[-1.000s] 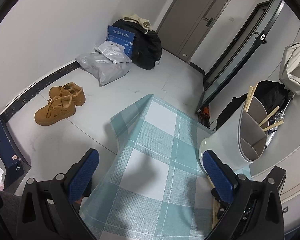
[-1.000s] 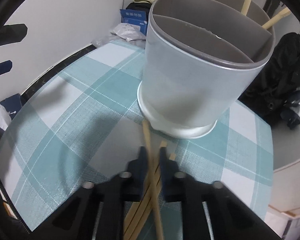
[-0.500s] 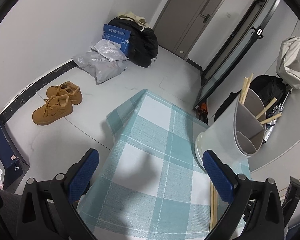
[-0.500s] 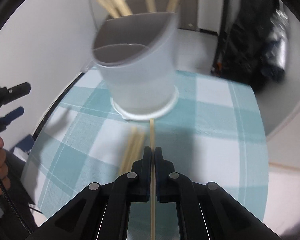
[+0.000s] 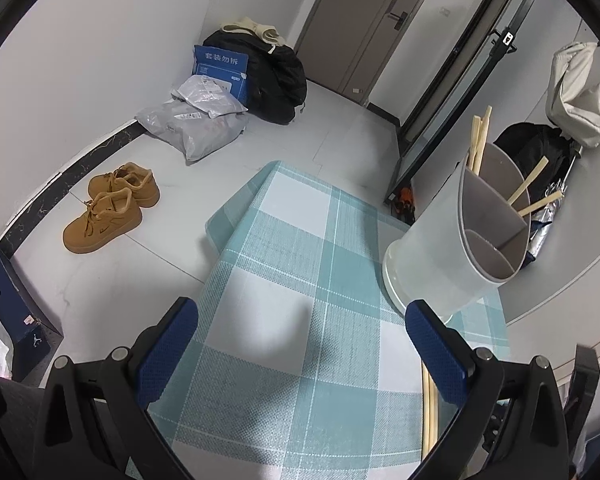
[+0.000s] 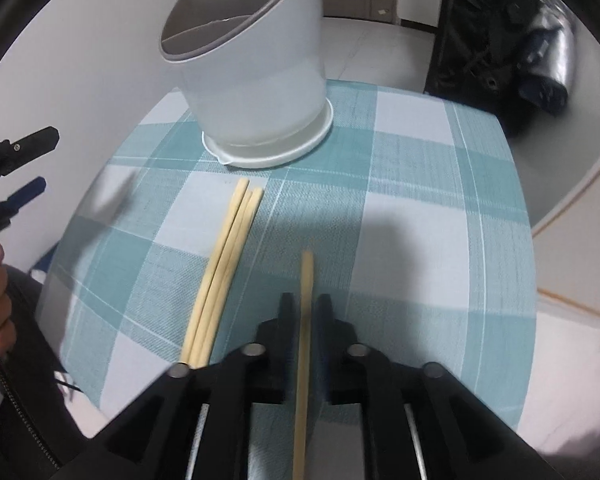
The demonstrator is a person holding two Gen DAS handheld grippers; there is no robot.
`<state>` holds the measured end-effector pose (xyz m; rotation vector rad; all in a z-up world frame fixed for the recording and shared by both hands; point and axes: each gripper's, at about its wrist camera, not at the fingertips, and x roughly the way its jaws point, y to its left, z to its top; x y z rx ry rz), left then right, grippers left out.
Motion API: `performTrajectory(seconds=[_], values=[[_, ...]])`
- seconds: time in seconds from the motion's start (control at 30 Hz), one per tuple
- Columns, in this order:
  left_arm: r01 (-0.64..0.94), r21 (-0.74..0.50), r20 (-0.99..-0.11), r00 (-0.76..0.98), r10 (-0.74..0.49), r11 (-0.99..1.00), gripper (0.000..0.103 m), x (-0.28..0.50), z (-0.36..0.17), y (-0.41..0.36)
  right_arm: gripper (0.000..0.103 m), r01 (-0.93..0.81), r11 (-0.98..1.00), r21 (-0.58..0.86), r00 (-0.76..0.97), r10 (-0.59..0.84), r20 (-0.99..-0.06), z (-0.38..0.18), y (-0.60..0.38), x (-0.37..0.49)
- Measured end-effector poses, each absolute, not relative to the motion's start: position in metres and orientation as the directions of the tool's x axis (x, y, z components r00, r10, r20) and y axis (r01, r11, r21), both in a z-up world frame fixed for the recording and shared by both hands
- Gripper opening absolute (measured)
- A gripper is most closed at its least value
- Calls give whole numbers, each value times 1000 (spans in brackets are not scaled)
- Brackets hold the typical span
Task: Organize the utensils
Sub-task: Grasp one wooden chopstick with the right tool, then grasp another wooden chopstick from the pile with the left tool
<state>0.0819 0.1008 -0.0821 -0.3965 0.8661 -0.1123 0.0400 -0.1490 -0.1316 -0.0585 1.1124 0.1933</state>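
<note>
A white utensil holder (image 6: 256,68) with grey dividers stands at the far side of the checked tablecloth (image 6: 420,184); it holds several wooden chopsticks (image 5: 480,136). It also shows in the left wrist view (image 5: 456,248). My right gripper (image 6: 306,304) is shut on one wooden chopstick (image 6: 305,320), held lifted above the cloth and pointing toward the holder. Three loose chopsticks (image 6: 224,264) lie on the cloth to its left. My left gripper (image 5: 300,344) is open and empty over the near part of the table.
The table's left edge drops to a floor with brown shoes (image 5: 108,208), grey bags (image 5: 196,128) and a black bag (image 5: 276,76). A blue box (image 5: 8,296) stands at the lower left. A curved grey counter (image 6: 572,128) lies beyond the table's right side.
My right gripper has lifted one chopstick away from the pile and pulled back from the holder. The left gripper has shifted slightly and stays open.
</note>
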Motion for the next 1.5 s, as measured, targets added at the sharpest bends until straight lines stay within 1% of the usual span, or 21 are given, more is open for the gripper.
performTrajectory(seconds=[0.13,0.2,0.23,0.3,0.43,0.47,0.57,0.67,0.77,0.87,1.03,1.2,1.23,1.27,1.33,1.5], values=[[-56,-363,-725,643,-245,930,102,81,-82,97,24,-215,976,19,395,105,-912,-136,-139,55],[-54,-357,-731,638,-243,932,102,81,-83,95,26,-243,970,-29,397,73,-915,-137,-130,59],[-53,-356,-734,633,-244,933,102,81,-84,94,24,-256,966,-37,390,68,-918,-136,-125,61],[-40,-353,-749,611,-257,935,102,82,-88,91,6,-266,964,-24,370,80,-926,-136,-122,67],[-22,-315,-778,579,-244,949,102,82,-95,77,5,-256,966,34,376,132,-917,-132,-129,74],[-15,-316,-781,571,-252,949,102,82,-95,74,5,-242,968,60,393,154,-907,-129,-135,75],[31,-345,-803,508,-312,938,102,80,-100,58,5,-156,962,224,447,271,-852,-117,-164,78],[75,-284,-842,457,-286,956,102,76,-107,32,5,-86,914,397,507,383,-772,-109,-192,75],[116,-254,-871,404,-280,960,102,74,-111,15,5,-39,822,568,570,486,-663,-106,-221,73],[133,-231,-885,382,-265,964,102,73,-112,6,5,-43,763,645,614,529,-586,-105,-237,65],[139,-196,-907,350,-233,971,102,74,-114,-9,5,-26,662,749,653,578,-488,-110,-262,61],[150,-130,-929,328,-173,980,101,71,-121,-20,5,-31,677,736,657,569,-495,-106,-278,55],[155,-92,-933,332,-139,984,101,70,-122,-23,5,-42,689,724,660,563,-497,-103,-278,53],[161,-79,-934,333,-129,984,100,71,-122,-23,5,-48,691,721,662,563,-495,-103,-279,52],[157,-76,-934,334,-125,985,100,71,-121,-24,5,-55,682,730,664,571,-483,-102,-277,50],[126,-69,-935,337,-108,990,97,73,-120,-24,5,-51,700,713,660,560,-502,-101,-281,46]])
